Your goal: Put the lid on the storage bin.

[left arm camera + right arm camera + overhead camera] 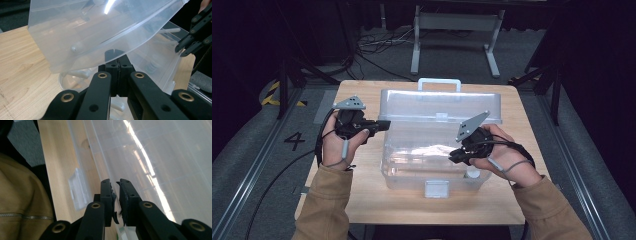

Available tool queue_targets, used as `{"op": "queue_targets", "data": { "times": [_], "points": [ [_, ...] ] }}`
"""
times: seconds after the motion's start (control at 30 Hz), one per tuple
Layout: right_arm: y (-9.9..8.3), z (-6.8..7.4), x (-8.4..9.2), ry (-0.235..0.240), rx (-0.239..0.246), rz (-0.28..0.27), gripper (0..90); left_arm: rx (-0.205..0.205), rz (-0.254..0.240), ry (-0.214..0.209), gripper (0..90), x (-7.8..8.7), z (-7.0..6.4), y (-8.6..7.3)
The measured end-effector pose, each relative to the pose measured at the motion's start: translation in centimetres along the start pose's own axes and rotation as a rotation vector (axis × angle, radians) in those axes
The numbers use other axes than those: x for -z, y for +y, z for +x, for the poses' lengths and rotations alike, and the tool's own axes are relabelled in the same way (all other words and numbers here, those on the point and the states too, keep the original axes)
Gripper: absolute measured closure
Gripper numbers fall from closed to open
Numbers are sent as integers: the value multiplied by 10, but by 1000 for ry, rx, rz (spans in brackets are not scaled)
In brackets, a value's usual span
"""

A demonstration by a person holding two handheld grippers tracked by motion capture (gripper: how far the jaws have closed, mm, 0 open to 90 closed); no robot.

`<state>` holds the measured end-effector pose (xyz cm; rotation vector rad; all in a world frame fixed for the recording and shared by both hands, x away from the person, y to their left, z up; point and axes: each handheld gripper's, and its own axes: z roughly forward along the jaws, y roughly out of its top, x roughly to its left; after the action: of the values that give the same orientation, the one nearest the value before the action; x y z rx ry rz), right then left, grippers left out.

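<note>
Two forearms in tan sleeves reach in from below, each hand holding a black two-jaw gripper. The left gripper (pixel 383 125) points level toward the right, its jaws pressed together. The right gripper (pixel 453 156) angles down and leftward, its jaws parted by a narrow gap.

Box (pixel 432 165) sits mid-table (pixel 362 200), its lid (pixel 442 107) raised and standing behind the open tub, handle (pixel 439 82) at the far edge, latch (pixel 436 189) at the near wall facing the person. Left gripper (pixel 384 125) at the box's left side, its jaws closed on the lid's edge; right gripper (pixel 454 157) over the tub's right near part, with a small round item (pixel 472 174) just beside it inside the right near corner. Behind the table, a stand (pixel 457 40) on the floor, cables (pixel 377 45) to its left.
</note>
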<state>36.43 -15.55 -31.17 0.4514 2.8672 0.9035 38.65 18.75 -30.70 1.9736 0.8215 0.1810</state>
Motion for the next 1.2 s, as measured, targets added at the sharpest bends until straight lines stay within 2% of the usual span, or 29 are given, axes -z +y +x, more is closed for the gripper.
{"op": "queue_targets", "data": {
  "times": [0.1, 0.27, 0.43, 0.97, 1.07, 1.2],
  "points": [
    [-5, -1, 9, 5, -24, -43, 833, 2, 7, -2, 900, -1, 0, 0],
    [-15, -3, 21, -28, -49, -75, 894, 0, 16, -3, 900, -1, -1, 0],
    [-27, -7, 32, -69, -98, -132, 900, -3, 30, -6, 900, -1, -1, -1],
    [-63, -19, 53, -143, -222, -226, 900, -1, 49, -10, 900, -1, -2, -2],
    [-75, -23, 58, -169, -255, -254, 900, -6, 52, -9, 900, -2, -2, -2],
    [-84, -27, 61, -178, -282, -282, 900, -7, 59, -5, 900, -2, -3, -3]
  ]
}}
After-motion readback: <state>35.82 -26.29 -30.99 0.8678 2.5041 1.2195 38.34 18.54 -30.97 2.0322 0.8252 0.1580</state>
